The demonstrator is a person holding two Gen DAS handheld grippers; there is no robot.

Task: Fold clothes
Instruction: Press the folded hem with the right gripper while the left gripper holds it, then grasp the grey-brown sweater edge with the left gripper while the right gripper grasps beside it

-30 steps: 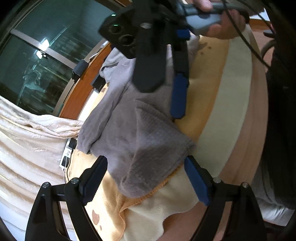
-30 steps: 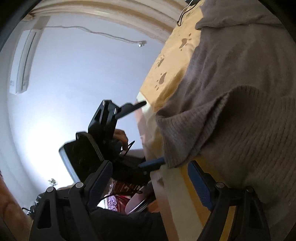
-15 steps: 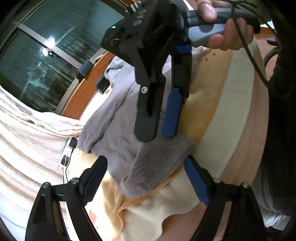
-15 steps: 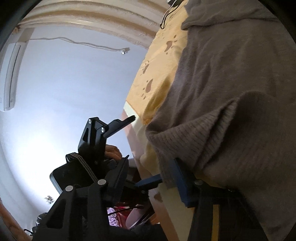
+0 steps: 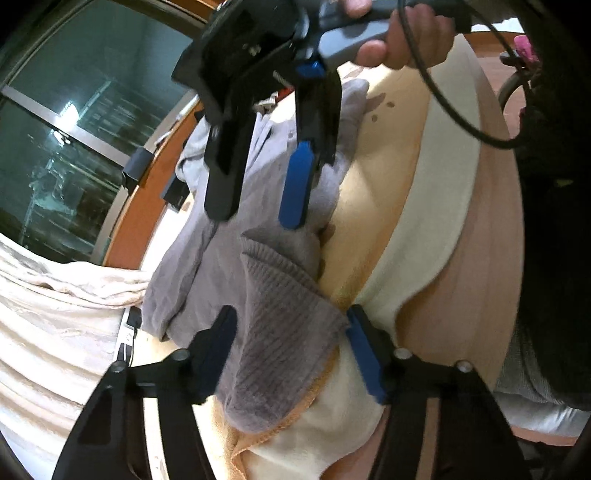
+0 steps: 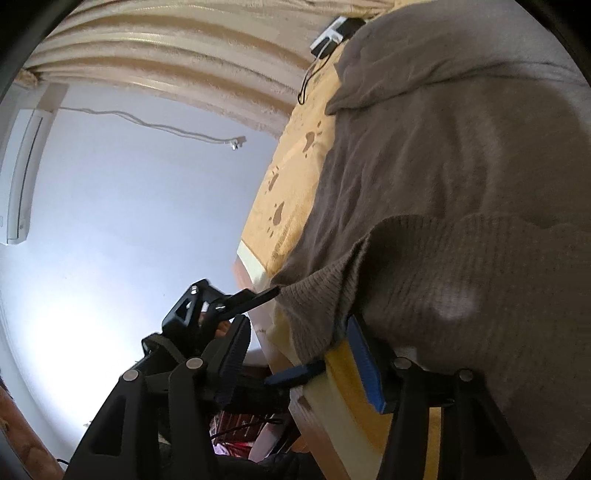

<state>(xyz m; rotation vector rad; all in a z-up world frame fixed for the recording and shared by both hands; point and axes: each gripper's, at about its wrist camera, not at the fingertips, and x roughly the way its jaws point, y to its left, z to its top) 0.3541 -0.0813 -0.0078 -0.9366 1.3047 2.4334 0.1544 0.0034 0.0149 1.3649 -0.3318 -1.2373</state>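
Observation:
A grey knit sweater (image 5: 221, 258) lies spread on an orange paw-print blanket (image 5: 380, 166), its ribbed hem toward me. My left gripper (image 5: 290, 343) straddles the hem corner at the table's near edge. Its jaws are closing, and both pads touch the bunched knit. My right gripper (image 5: 256, 216) hangs just above the hem farther along, held by a hand (image 5: 406, 40). In the right wrist view the sweater (image 6: 443, 184) drapes over the blue pad of my right gripper (image 6: 297, 321). Its jaws are opening, and the black finger (image 6: 236, 350) stands clear of the cloth.
The blanket's cream border (image 5: 443, 206) covers a wooden table edge (image 5: 491, 258). A pale curtain (image 5: 55, 332) and a dark window (image 5: 74, 129) lie beyond the table. A white power strip (image 6: 336, 29) sits at the far end. An air conditioner (image 6: 22, 177) is on the wall.
My left jaws have narrowed onto the hem corner. The right gripper dipped to the hem with its jaws drawn in, then drew back a little with them wider; the hem now stands in a fold.

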